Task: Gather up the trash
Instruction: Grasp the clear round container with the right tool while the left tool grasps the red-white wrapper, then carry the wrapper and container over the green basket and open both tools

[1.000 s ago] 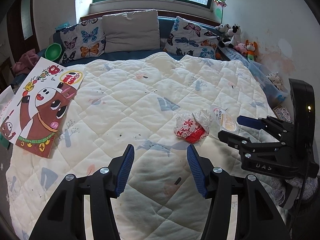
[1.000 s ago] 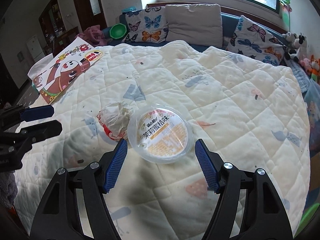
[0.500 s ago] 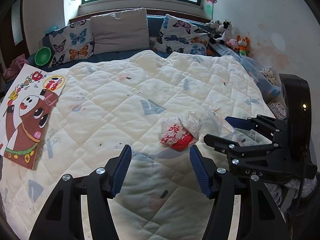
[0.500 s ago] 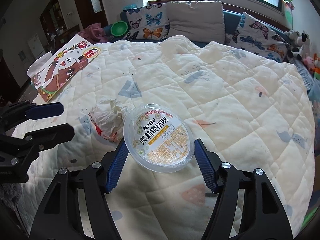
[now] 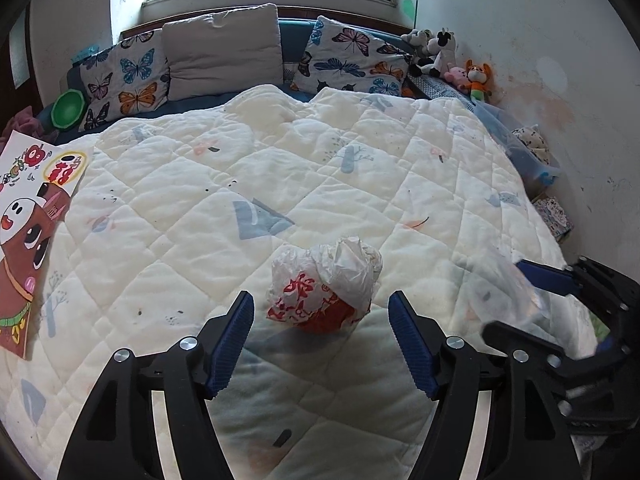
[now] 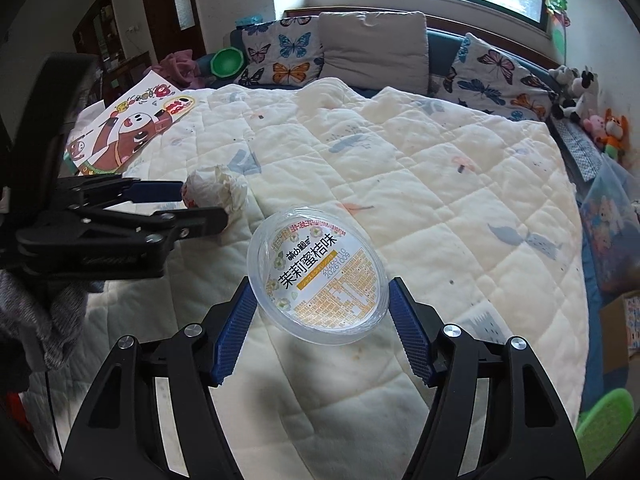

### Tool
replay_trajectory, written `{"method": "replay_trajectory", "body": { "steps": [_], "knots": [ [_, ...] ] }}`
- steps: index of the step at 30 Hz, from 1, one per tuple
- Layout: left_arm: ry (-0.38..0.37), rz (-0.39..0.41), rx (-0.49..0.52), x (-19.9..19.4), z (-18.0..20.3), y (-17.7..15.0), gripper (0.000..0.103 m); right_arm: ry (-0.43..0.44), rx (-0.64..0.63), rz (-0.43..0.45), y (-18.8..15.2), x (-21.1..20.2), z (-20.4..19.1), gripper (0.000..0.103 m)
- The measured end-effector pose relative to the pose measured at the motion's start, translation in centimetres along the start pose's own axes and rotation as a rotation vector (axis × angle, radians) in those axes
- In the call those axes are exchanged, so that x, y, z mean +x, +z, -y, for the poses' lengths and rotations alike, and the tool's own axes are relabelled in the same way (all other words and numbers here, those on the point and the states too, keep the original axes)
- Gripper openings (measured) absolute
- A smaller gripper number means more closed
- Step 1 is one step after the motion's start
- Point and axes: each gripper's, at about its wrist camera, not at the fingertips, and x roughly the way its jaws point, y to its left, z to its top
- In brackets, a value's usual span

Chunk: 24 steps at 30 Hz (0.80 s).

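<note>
A crumpled white and red plastic bag (image 5: 324,286) lies on the quilted bed. My left gripper (image 5: 320,344) is open with the bag just ahead, between its blue fingertips, not touching. In the right wrist view the bag (image 6: 216,192) sits between the left gripper's fingers (image 6: 192,218). My right gripper (image 6: 318,328) is shut on a clear round plastic container (image 6: 318,274) with a printed label, held tilted above the quilt. The right gripper and the container show blurred at the right in the left wrist view (image 5: 556,300).
A cartoon poster (image 5: 28,232) lies on the bed's left edge. Butterfly pillows (image 5: 132,84) and a grey pillow (image 5: 224,52) line the head. Stuffed toys (image 5: 452,60) and a blue bin (image 5: 524,152) stand by the right wall. A green object (image 6: 608,424) sits low right.
My left gripper moved forward and right until the bag sits between its fingers. My right gripper closed on the container and lifted it off the quilt, tilted.
</note>
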Motion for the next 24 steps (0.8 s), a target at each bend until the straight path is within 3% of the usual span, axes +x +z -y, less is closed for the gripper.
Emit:
{"method": "replay_trajectory", "body": {
  "steps": [3, 8, 16, 24],
  "knots": [
    [0.014, -0.011, 0.004, 0.9, 0.3, 0.2, 0.055, -0.012, -0.003, -0.001, -0.7, -0.7, 0.1, 0.067],
    [0.015, 0.016, -0.017, 0.6, 0.4, 0.2, 0.047, -0.019, 0.002, 0.007, -1.9, -2.3, 0.2, 0.067],
    [-0.018, 0.065, 0.029, -3.6, 2.9, -1.0, 0.045, -0.041, 0.014, 0.042, -4.1, -5.9, -0.1, 0.067],
    [-0.082, 0.086, 0.11, -7.6, 7.9, -3.3, 0.045, -0.078, 0.059, 0.073, -7.3, -10.4, 0.5, 0.067]
  ]
}}
